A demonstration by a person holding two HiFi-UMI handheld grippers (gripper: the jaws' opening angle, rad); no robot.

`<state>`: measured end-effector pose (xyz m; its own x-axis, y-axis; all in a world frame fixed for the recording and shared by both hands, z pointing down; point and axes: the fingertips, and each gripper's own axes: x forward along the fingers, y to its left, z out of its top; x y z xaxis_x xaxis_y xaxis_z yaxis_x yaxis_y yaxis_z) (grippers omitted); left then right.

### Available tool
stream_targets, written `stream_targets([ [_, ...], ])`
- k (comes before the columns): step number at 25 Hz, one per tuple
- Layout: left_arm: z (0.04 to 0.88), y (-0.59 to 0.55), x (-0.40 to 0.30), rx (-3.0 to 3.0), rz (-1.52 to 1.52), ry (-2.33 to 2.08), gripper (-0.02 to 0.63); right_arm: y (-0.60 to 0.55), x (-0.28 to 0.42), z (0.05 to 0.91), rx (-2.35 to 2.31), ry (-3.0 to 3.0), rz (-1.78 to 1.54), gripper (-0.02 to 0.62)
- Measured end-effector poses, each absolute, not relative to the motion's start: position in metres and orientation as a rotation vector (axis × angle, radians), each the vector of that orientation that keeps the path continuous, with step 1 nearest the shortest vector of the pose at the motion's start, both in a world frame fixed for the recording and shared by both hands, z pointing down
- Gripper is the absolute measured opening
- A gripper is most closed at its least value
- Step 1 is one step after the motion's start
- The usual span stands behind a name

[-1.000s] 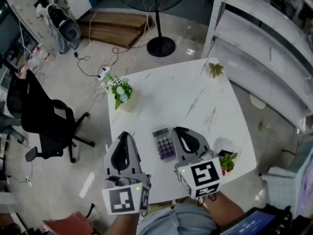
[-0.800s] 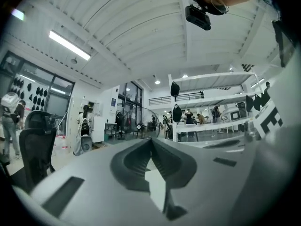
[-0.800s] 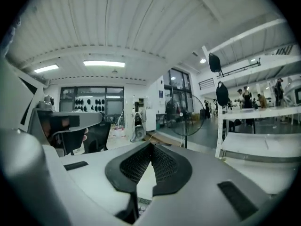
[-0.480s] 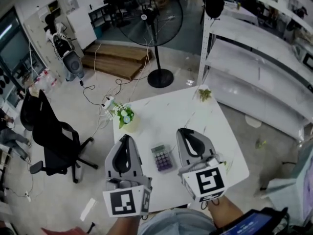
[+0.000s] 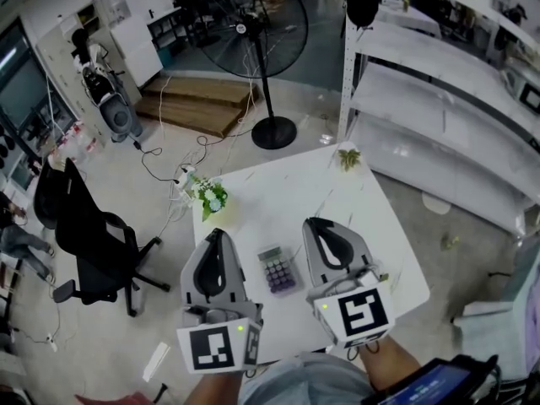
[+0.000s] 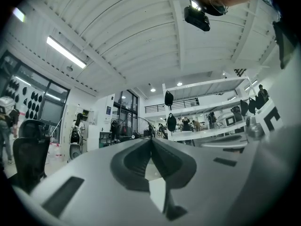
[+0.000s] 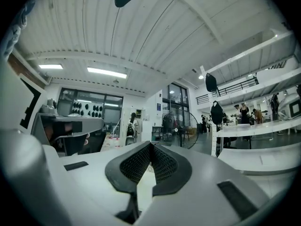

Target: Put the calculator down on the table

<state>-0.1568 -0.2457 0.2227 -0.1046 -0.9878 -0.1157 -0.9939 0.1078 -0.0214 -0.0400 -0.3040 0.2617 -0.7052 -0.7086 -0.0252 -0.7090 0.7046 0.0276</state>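
Note:
The calculator (image 5: 277,269), grey with purple keys, lies flat on the white marble-look table (image 5: 295,192) near its front edge. Nothing holds it. My left gripper (image 5: 216,233) hovers above the table's left front edge, to the left of the calculator, its jaws pressed together and empty. My right gripper (image 5: 314,224) hangs just right of the calculator, also shut with nothing in it. In the left gripper view the left gripper (image 6: 150,138) points level into the room, and in the right gripper view the right gripper (image 7: 150,145) does the same; neither view shows the calculator.
A pot of white flowers (image 5: 211,197) stands at the table's left edge and a small plant (image 5: 348,157) at its far corner. A black office chair (image 5: 84,234) is on the left, a standing fan (image 5: 274,129) beyond the table, white shelving (image 5: 422,116) on the right.
Both grippers have risen from the table and stay shut. The calculator lies still between them. The head view has tilted up and takes in more of the room.

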Motion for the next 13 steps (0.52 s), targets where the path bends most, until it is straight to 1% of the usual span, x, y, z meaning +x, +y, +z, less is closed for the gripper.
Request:
stream_targets([
  [13,0.2251,-0.2478,-0.1574,-2.046,0.088,2.252,0.008,-0.3040,-0.0417,0.2635,-1.209,2.886,0.056,0.015],
])
